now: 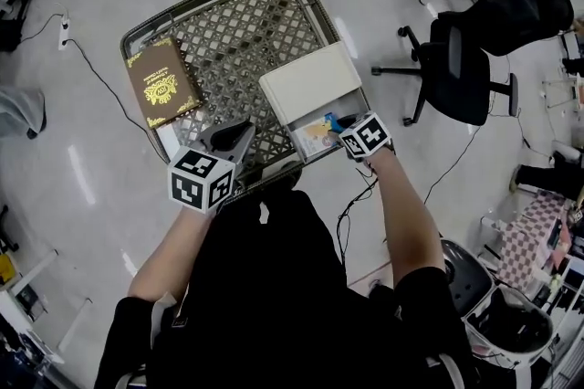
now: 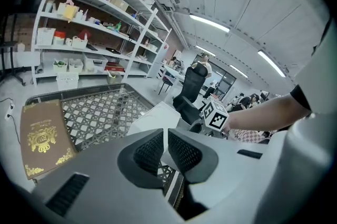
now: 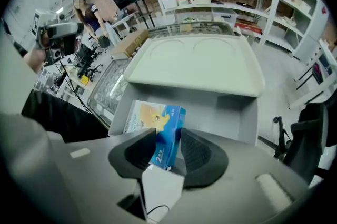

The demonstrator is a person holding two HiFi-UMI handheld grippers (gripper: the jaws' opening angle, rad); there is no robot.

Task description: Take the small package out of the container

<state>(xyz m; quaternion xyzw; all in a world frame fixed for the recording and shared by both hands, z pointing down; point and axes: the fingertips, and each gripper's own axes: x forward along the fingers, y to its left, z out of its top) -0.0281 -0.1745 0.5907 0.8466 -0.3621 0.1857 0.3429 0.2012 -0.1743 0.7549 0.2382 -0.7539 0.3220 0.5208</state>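
The small package [image 3: 167, 131], a blue, white and yellow box, stands on edge in the open front part of a white container [image 3: 227, 113], whose lid [image 3: 200, 62] covers the back. My right gripper [image 3: 168, 138] is shut on the package's blue side, with a pad against each face. In the head view the package [image 1: 318, 134] lies at the container's [image 1: 306, 81] near end, under my right gripper [image 1: 341, 130]. My left gripper [image 1: 239, 137] hovers over the cart's near rim. In its own view the left gripper [image 2: 165, 134] is shut with nothing between the pads.
The container sits in a mesh-floored cart [image 1: 228, 36] beside a brown book with gold ornament [image 1: 162, 82]. A black office chair [image 1: 465, 58] stands to the right and cables run over the floor. Shelving [image 2: 89, 33] lines the far wall.
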